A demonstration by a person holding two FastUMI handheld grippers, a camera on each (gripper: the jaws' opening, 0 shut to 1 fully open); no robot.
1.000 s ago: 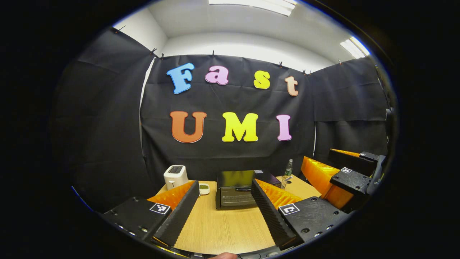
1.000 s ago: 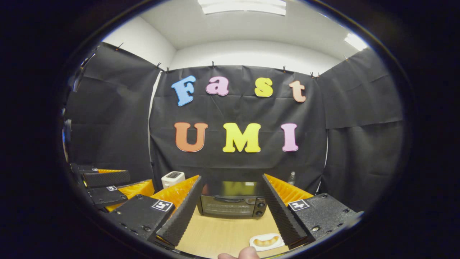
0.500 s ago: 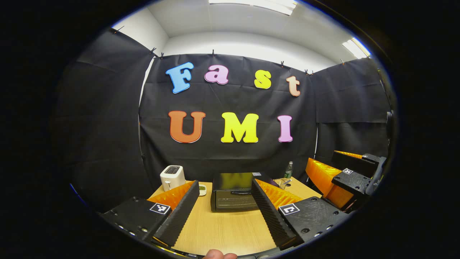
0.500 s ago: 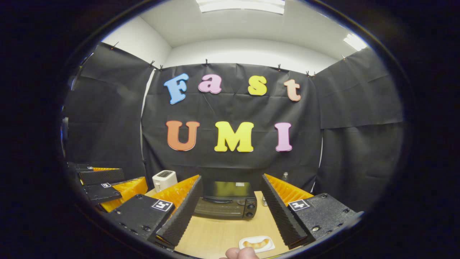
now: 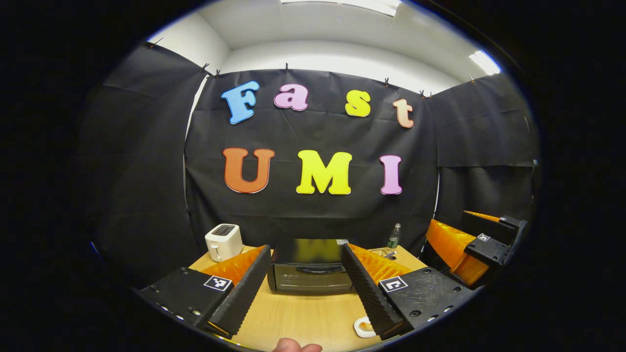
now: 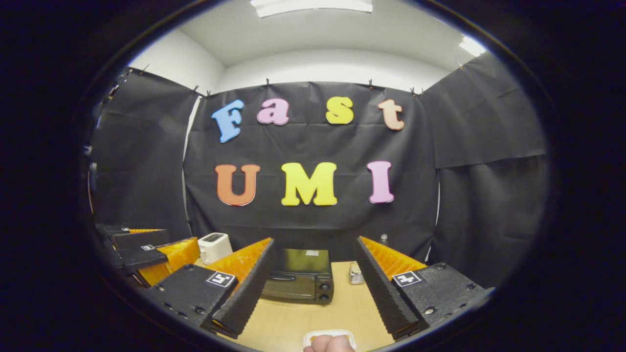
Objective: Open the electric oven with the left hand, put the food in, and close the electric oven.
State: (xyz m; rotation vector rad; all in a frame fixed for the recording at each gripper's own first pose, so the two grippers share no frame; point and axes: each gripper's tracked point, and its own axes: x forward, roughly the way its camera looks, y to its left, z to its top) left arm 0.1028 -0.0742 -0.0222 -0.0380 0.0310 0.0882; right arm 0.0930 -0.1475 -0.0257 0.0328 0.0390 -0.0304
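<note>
Oven (image 5: 310, 266) now centred between spread left claw (image 5: 305, 288); right claw (image 6: 315, 288) likewise apart.

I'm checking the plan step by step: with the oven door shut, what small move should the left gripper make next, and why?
Probably ease the left gripper forward toward the door handle. The oven sits shut, framed between its open fingers across bare table, not yet reached, and the food waits on its dish.
</note>
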